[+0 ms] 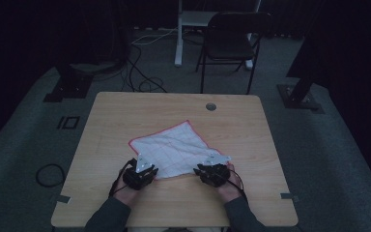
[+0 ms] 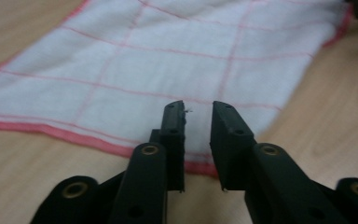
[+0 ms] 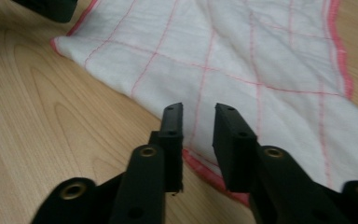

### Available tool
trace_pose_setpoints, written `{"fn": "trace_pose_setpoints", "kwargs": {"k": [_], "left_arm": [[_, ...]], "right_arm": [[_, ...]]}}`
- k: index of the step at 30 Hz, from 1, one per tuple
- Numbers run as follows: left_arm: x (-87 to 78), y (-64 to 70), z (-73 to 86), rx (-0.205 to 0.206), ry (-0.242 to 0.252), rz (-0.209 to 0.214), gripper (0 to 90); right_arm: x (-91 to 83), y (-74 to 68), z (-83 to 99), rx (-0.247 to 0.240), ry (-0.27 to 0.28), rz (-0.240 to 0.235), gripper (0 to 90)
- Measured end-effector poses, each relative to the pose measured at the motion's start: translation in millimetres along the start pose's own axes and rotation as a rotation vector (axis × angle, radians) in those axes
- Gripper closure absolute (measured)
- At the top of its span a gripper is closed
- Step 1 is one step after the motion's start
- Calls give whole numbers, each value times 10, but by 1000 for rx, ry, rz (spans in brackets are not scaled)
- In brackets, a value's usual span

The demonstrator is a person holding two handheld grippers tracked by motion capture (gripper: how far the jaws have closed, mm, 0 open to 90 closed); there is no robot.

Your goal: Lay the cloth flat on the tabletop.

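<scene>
The left tool sits at the near left edge of the white cloth with red grid lines and red hem, jaws slightly parted over the hem, gripping nothing. The cloth lies flat on the light wooden surface; its far part is cut off in both gripper views. The right tool, likewise released, straddles the near right hem. No writing is legible.
</scene>
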State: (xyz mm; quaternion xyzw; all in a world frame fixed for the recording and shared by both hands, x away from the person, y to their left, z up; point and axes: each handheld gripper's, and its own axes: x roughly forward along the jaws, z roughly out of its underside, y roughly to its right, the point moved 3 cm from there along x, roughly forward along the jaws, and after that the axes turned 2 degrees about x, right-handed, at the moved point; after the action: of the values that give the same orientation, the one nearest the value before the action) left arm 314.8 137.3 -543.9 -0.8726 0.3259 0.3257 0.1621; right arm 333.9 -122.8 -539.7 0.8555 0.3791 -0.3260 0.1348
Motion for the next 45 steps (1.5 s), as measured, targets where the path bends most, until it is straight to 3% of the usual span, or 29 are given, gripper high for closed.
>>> {"fn": "trace_pose_setpoints", "kwargs": {"k": [6,12,14,18,20,21,25,28,33,39,45], "left_arm": [[-57,101,59,7,6,38,655],[20,217,100,67,-30,57,627],[49,222,115,85,-50,39,637],[73,197,112,88,-55,2,714],[74,194,102,88,-64,-11,820],[69,197,92,83,-63,-11,872],[17,202,42,96,-58,2,880],[-14,143,-21,81,-38,3,881],[32,23,-178,91,-30,-41,880],[256,-184,-380,77,-41,-98,880],[461,-297,-419,45,-67,-127,869]], "right_arm": [[89,-57,21,-28,-17,4,659],[144,-101,40,-61,-32,15,625],[162,-96,39,-72,-34,22,628],[185,-89,39,-80,-42,29,683],[195,-80,44,-82,-47,26,752],[184,-86,43,-85,-48,24,830],[152,-95,29,-99,-41,22,862],[111,-53,-11,-76,-21,2,865],[101,12,-96,-62,0,18,862],[237,168,-231,-28,-3,60,864],[328,261,-302,4,-16,80,865]]}}
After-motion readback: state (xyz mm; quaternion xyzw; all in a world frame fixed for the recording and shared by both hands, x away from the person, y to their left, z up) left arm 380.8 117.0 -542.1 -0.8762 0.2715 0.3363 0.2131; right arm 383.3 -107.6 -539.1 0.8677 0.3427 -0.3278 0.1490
